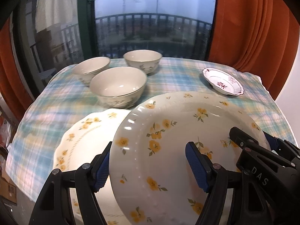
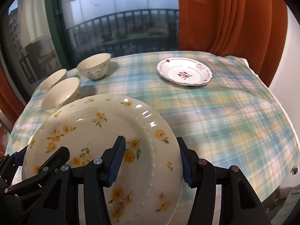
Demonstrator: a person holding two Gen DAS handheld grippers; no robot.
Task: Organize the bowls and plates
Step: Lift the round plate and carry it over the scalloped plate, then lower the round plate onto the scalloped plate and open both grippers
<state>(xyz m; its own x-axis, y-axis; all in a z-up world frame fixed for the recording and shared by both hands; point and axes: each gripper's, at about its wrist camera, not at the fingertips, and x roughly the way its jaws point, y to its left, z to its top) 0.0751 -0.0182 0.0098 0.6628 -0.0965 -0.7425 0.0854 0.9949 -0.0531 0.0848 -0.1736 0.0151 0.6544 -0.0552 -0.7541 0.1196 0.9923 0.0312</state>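
A big cream plate with yellow flowers (image 1: 180, 131) (image 2: 105, 131) lies partly over a second floral plate (image 1: 84, 136). My left gripper (image 1: 148, 168) straddles the big plate's left rim, one finger outside, one over its well, with a wide gap between the pads. My right gripper (image 2: 151, 161) straddles its right rim the same way and shows in the left wrist view (image 1: 262, 146). Whether either grips the plate I cannot tell. Three cream bowls (image 1: 118, 86) (image 1: 91, 69) (image 1: 142, 60) stand behind. A small white dish with red marks (image 1: 223, 83) (image 2: 185, 74) sits at the far right.
A plaid blue-green tablecloth (image 2: 234, 123) covers the table; its right edge drops off beside a white wall. A window with a green frame (image 1: 84, 18) and orange curtains (image 1: 253, 28) stand behind the table. Cardboard boxes (image 1: 7, 187) lie on the floor at the left.
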